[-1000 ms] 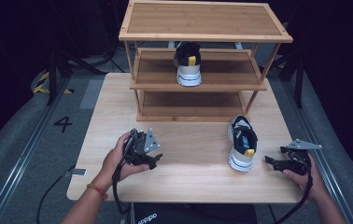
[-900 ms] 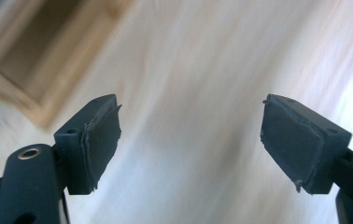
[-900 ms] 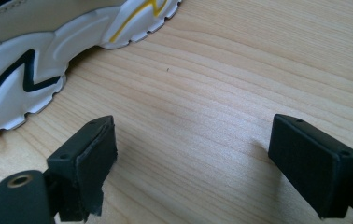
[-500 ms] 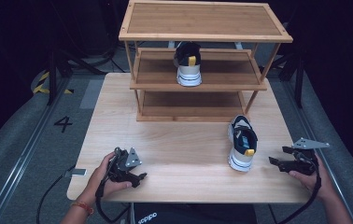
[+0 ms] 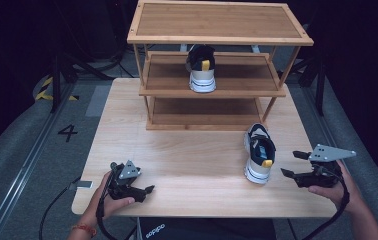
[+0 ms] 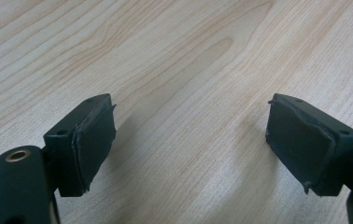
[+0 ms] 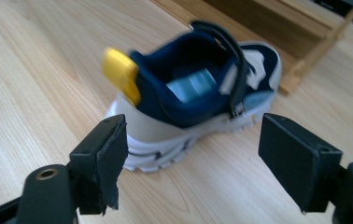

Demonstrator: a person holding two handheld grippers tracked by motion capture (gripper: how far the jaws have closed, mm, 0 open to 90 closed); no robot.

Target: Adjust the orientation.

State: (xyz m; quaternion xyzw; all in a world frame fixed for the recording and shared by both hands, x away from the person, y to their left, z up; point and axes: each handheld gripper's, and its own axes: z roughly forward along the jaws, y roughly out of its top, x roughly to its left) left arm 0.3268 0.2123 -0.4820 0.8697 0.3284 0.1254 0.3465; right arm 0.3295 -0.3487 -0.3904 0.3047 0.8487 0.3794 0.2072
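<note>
Shoe (image 5: 259,152) on the near right could be knocked aside if approached hastily by the wide-spread right gripper (image 5: 296,164); left gripper (image 5: 144,190) is likewise held wide, empty.

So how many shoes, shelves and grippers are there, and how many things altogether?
Shoes: 2, one on the rack's middle shelf and one on the table.
Racks: 1, a wooden rack.
Grippers: 2, the left gripper and the right gripper, both open and holding nothing.
Tables: 1, the table.
Total: 6
</note>
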